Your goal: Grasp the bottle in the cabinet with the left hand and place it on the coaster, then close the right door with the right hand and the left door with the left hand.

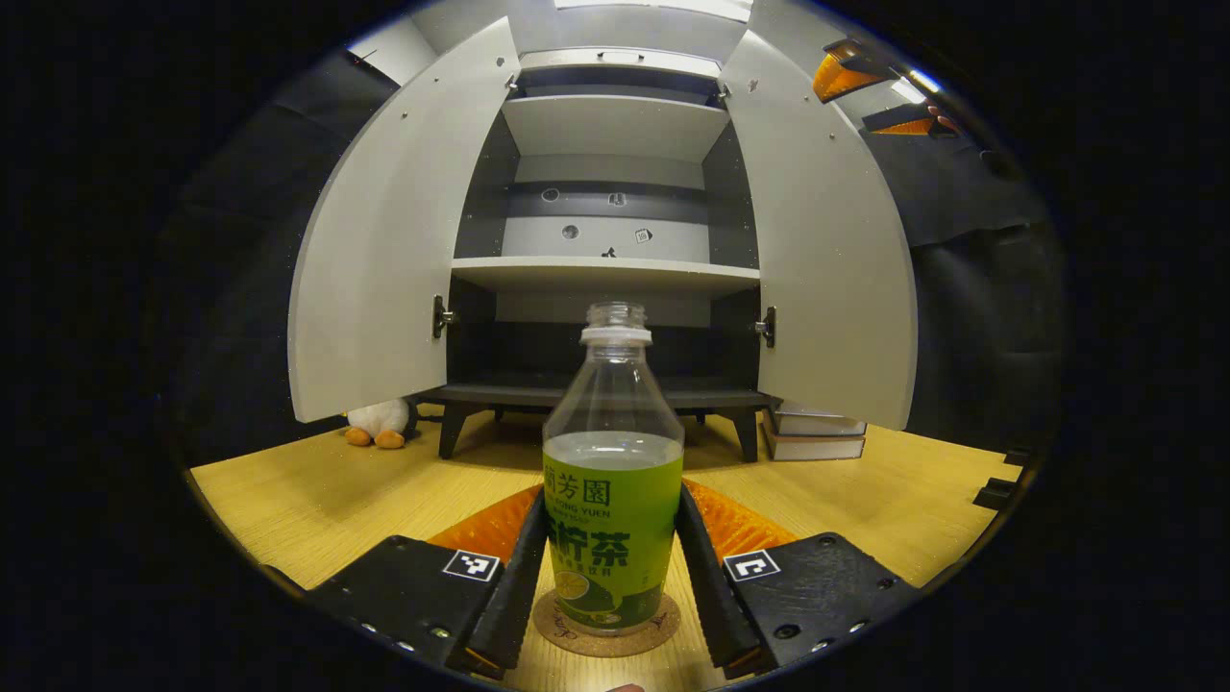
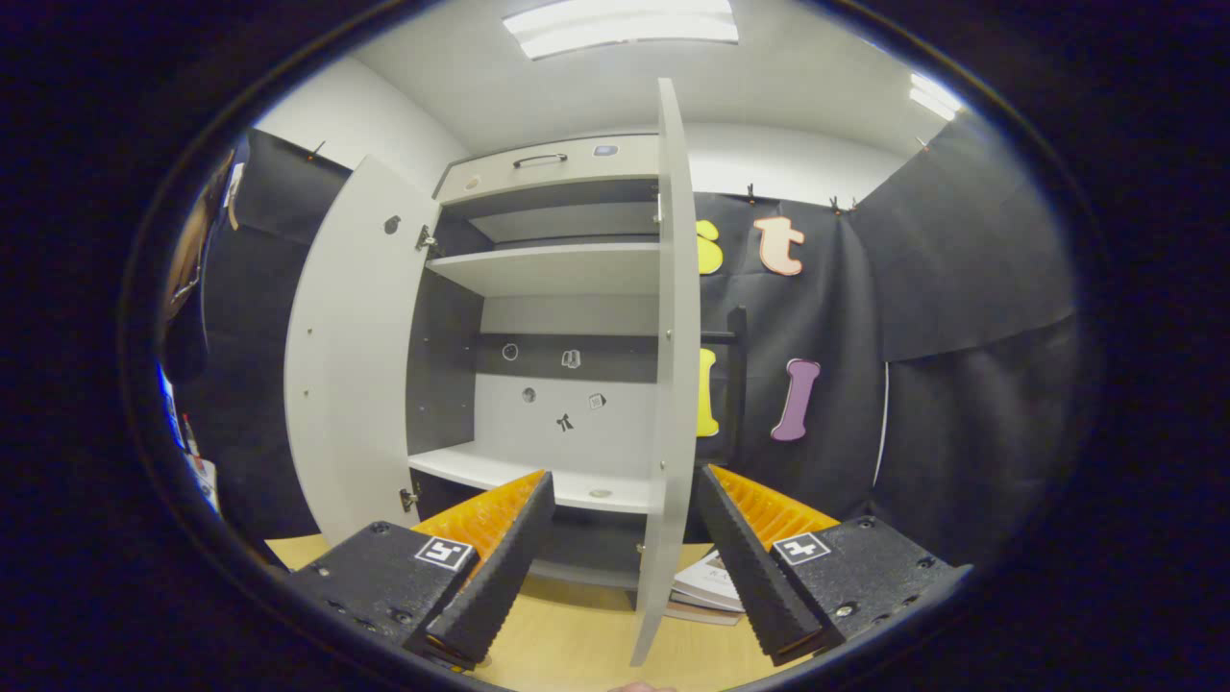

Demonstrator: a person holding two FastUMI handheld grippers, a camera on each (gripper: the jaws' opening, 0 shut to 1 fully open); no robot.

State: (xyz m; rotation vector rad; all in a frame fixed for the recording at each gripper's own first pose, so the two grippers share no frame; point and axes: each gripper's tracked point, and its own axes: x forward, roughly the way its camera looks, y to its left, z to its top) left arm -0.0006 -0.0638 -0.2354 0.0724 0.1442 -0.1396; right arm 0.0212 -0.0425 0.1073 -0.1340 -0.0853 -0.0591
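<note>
A pale wooden surface is seen spreading across the foreground in the left gripper view. A stack of books is laid on it at one side, and a plush toy is set at the other. The booth is enclosed by black cloth, which is clipped along a white wall. The white ceiling is lit by a bright panel light.
</note>
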